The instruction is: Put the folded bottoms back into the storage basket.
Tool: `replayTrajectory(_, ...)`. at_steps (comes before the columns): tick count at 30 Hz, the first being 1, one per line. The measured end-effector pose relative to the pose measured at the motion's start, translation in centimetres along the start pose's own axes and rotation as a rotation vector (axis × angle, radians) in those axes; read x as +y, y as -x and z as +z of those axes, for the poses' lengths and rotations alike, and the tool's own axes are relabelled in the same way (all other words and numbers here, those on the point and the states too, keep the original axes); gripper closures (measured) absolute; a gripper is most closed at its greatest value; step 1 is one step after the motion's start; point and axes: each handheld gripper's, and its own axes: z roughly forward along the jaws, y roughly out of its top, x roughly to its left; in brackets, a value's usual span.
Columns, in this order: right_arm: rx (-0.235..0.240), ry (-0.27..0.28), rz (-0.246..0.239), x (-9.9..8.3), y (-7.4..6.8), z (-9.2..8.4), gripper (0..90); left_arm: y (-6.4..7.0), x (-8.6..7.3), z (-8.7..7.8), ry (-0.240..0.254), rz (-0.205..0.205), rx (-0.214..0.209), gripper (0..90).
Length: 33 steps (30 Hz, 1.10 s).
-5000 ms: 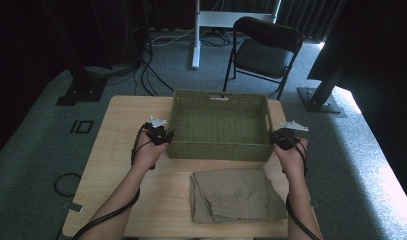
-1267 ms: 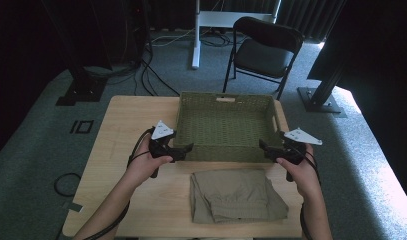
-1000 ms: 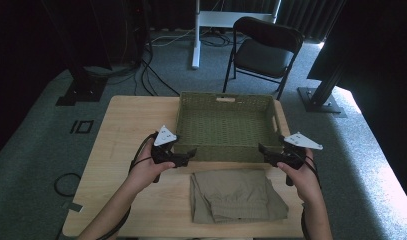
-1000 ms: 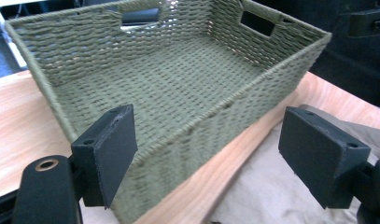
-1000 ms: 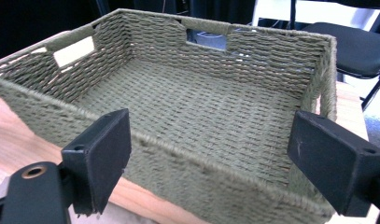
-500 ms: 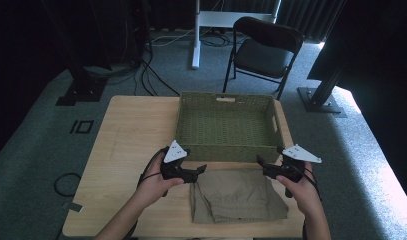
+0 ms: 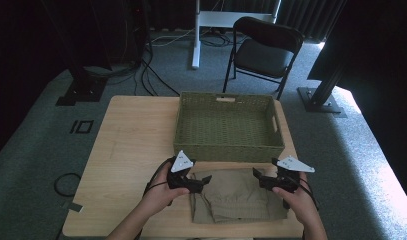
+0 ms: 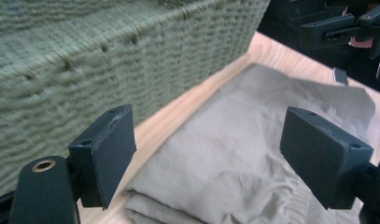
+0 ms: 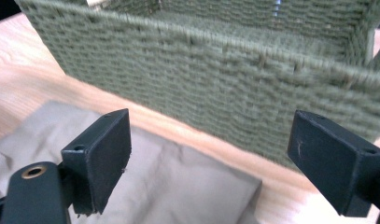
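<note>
Tan cloth [image 7: 236,196], folded flat, lies on the wooden table [image 7: 131,145] near the person's edge, just in front of the green woven basket [image 7: 228,125]. The basket sits farther back on the table, and a thin strip of bare wood shows between it and the cloth. The left gripper [image 7: 200,182] is at the cloth's left corner on the basket side. In the left gripper view its two black jaws stand wide apart, with the cloth [image 8: 234,154] below and between them and the basket wall [image 8: 108,60] close by on one side. They do not squeeze anything. The right gripper [image 7: 257,179] is at the cloth's right corner on the basket side. In the right gripper view its jaws are wide apart too, over the cloth's corner [image 9: 178,186], and the basket wall [image 9: 225,79] is right ahead. Nothing is pinched between them. Each gripper is held by a hand that comes in from the near side of the table.
</note>
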Motion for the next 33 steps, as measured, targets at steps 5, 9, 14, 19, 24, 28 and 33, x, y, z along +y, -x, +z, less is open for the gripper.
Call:
replayTrajectory(5, -0.008, -0.033, -0.012, -1.4, -0.3, 0.6, 13.3, 0.4, -1.5, 1.0, -0.039, -0.012, -0.002, 19.3)
replayTrajectory(9, -0.014, -0.073, -0.022, -2.5, -0.5, 1.1, 13.3, 0.5, -2.3, 1.5, -0.057, -0.023, -0.005, 19.3)
replayTrajectory(14, -0.026, -0.112, -0.02, -3.9, -0.7, 1.6, 13.3, 0.8, -3.2, 2.2, -0.07, -0.042, -0.001, 19.3)
replayTrajectory(19, -0.052, -0.12, -0.01, -4.7, -0.7, 1.6, 13.3, 1.0, -3.9, 2.7, -0.07, -0.058, -0.002, 19.3)
replayTrajectory(24, -0.057, -0.151, 0.005, -6.1, -0.7, 1.6, 13.3, 1.2, -5.0, 2.8, -0.11, -0.055, 0.046, 19.3)
replayTrajectory(28, -0.058, -0.15, 0.026, -6.5, -0.7, 1.6, 13.4, 1.1, -5.9, 3.0, -0.139, -0.098, 0.084, 19.3)
replayTrajectory(33, -0.066, -0.153, 0.039, -6.8, -0.8, 1.7, 13.4, 1.1, -6.4, 3.3, -0.169, -0.113, 0.087, 19.3)
